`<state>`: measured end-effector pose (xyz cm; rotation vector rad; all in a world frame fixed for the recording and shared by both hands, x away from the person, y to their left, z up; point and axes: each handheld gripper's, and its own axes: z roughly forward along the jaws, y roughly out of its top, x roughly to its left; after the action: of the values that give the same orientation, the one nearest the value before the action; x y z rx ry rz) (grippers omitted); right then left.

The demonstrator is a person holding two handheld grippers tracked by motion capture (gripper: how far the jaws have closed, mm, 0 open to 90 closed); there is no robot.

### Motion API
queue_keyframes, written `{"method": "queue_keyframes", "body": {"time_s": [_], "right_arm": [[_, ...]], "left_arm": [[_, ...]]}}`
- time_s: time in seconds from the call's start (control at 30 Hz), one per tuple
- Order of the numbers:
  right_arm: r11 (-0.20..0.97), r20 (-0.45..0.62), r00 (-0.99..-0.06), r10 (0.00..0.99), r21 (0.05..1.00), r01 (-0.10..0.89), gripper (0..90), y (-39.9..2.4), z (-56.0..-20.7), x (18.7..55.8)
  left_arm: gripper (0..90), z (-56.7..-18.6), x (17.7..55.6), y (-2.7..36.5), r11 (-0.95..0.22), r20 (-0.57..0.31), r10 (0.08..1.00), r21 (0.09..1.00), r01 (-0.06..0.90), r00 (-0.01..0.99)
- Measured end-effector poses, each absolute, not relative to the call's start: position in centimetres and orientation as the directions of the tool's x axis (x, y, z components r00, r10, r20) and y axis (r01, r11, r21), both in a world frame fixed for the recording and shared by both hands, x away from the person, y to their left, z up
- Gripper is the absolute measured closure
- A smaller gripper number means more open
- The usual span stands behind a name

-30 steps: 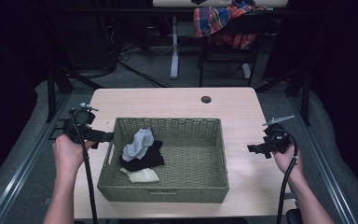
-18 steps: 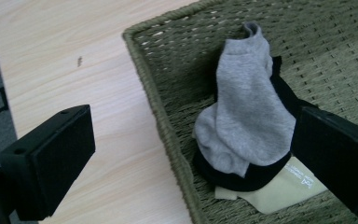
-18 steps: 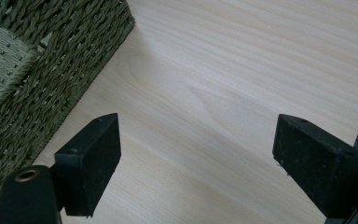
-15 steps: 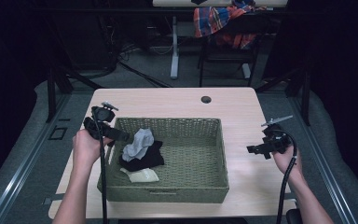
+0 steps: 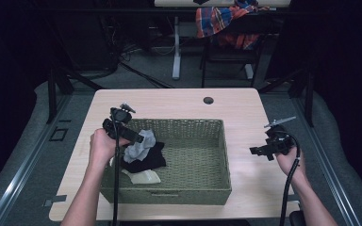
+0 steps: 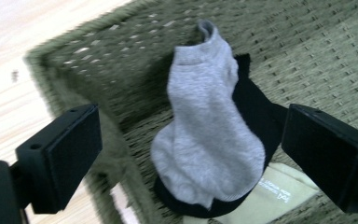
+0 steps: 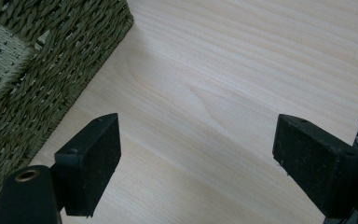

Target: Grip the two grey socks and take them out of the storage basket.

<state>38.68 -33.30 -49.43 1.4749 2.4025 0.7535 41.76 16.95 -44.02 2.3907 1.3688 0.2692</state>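
Grey knit sock draped over black fabric at centre of frame, inside woven olive basket, left tool jaws wide but just narrowing, nothing clamped, right tool apart above pale wood-grain surface.

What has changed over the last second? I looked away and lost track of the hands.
The left claw moved from beside the wicker basket over its left rim to hover above the grey sock; its jaws have just been closing slightly, not yet gripping it. The right claw, black sock and beige sock stayed put.
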Motion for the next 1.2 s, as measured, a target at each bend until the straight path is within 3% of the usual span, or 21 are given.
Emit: {"method": "queue_keyframes", "body": {"time_s": [0.3,0.43,0.47,0.5,0.57,0.6,0.63,0.7,0.73,0.83,1.2], "right_arm": [[0.36,0.069,-0.465,0.882,0.539,0.762,15.0,-33.3,-49.3,38.6],[0.361,0.073,-0.469,0.88,0.538,0.762,15.0,-33.3,-49.4,38.7],[0.362,0.071,-0.469,0.88,0.537,0.762,15.0,-33.3,-49.4,38.7],[0.358,0.077,-0.468,0.88,0.539,0.763,15.0,-33.2,-49.4,38.7],[0.36,0.076,-0.469,0.88,0.537,0.763,15.0,-33.2,-49.4,38.7],[0.359,0.077,-0.467,0.881,0.537,0.764,15.0,-33.2,-49.5,38.7],[0.359,0.077,-0.467,0.881,0.537,0.764,15.0,-33.2,-49.5,38.7],[0.359,0.076,-0.468,0.881,0.536,0.764,15.0,-33.2,-49.5,38.7],[0.359,0.076,-0.468,0.881,0.536,0.764,15.0,-33.2,-49.5,38.7],[0.364,0.077,-0.47,0.879,0.53,0.766,15.0,-33.1,-49.6,38.7],[0.361,0.076,-0.466,0.881,0.528,0.769,15.0,-33.1,-49.6,38.7]], "left_arm": [[20.0,-45.8,42.7,15.0,-0.51,-0.031,0.833,0.343,0.789,0.552],[33.6,-46.6,42.7,14.8,-0.517,-0.033,0.831,0.323,0.793,0.555],[33.6,-46.7,42.7,14.7,-0.52,-0.034,0.83,0.316,0.794,0.557],[42.2,-47.0,42.6,14.6,-0.528,-0.032,0.826,0.306,0.792,0.562],[46.0,-47.2,42.6,14.4,-0.537,-0.029,0.821,0.302,0.788,0.57],[54.2,-47.2,42.5,14.4,-0.542,-0.029,0.818,0.298,0.786,0.575],[54.2,-47.3,42.5,14.4,-0.542,-0.031,0.817,0.301,0.784,0.576],[66.0,-47.3,42.4,14.4,-0.542,-0.031,0.816,0.303,0.784,0.577],[66.0,-47.3,42.4,14.4,-0.545,-0.024,0.815,0.305,0.781,0.578],[77.2,-47.2,42.2,14.5,-0.555,-0.008,0.811,0.305,0.773,0.585],[84.3,-46.1,41.4,15.3,-0.556,0.03,0.811,0.35,0.754,0.584]]}}
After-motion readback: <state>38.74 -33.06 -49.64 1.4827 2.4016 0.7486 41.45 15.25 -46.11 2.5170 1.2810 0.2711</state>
